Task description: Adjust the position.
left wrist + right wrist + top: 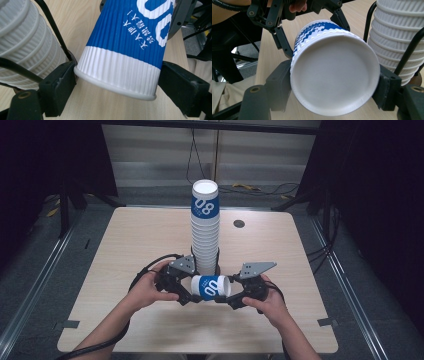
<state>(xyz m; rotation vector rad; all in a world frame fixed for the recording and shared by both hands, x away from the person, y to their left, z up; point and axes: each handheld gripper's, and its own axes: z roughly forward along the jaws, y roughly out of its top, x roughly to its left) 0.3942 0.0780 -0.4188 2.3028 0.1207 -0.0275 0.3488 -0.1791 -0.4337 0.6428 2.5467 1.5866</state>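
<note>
Around the table, the room is dark: black walls or curtains at both sides, a pale panelled wall at the back, grey floor with metal rails along either side and cables trailing near the far wall. The table itself is a light wood-grain top with rounded corners, a small dark round cap set into it near the far edge, and bits of tape at its near corners.

On its middle stands a tall stack of paper cups, ribbed white below, the top one banded in blue with white numerals; thin black rods run up beside it.

Just in front of the stack's foot, a single blue-and-white cup lies on its side in the air between the two tools. The left gripper is clamped across one end, its pads pressing the white band by the rolled rim in the left gripper view. The right gripper is closed on the other end, the cup's flat white bottom facing its camera, pads squeezing both sides.
</note>
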